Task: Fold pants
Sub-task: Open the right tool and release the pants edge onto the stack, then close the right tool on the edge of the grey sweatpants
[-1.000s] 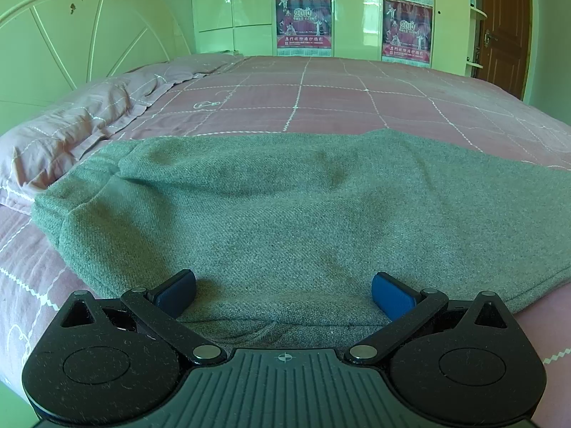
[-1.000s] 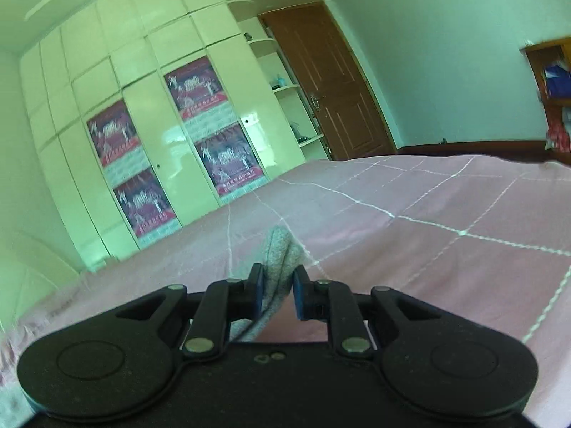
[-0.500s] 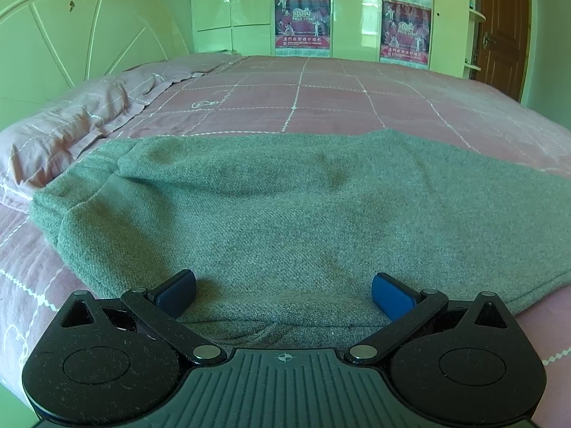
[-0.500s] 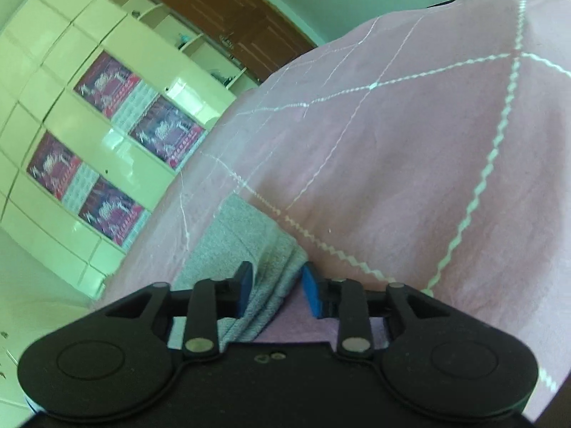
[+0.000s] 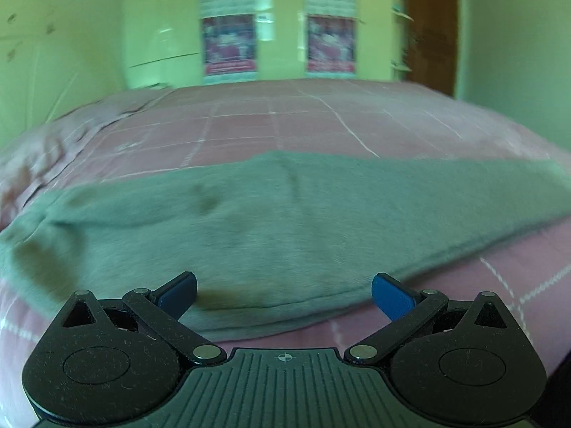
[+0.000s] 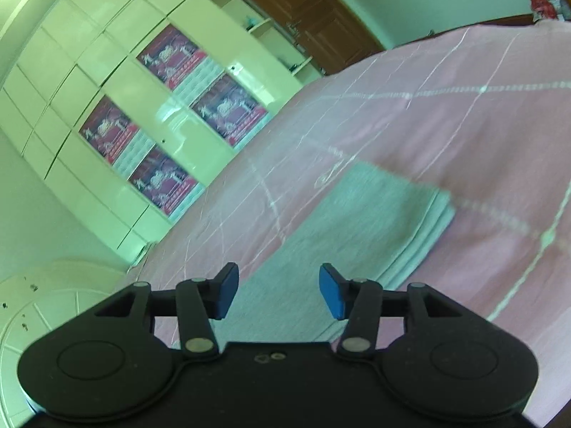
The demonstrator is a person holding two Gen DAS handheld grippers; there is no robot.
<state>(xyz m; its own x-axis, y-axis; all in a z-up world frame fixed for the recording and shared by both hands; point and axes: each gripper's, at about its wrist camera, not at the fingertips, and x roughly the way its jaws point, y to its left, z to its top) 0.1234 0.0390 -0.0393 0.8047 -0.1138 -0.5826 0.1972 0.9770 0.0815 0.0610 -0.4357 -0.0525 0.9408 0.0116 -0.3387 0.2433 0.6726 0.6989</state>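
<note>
Opening over the folded grey pants [image 6: 360, 221], the right gripper [image 6: 278, 294] grips nothing; left gripper [image 5: 283, 290] gapes empty; regrip the near hem squarely.

A bed [image 5: 321, 121] with a pink cover crossed by thin white lines carries everything here. Grey-green pants [image 5: 285, 228] lie flat across it, stretching from one side towards the other; their far end [image 6: 392, 210] shows stacked layers at the edge. Rumpled pink bedding [image 5: 71, 135] sits near the headboard side.
</note>
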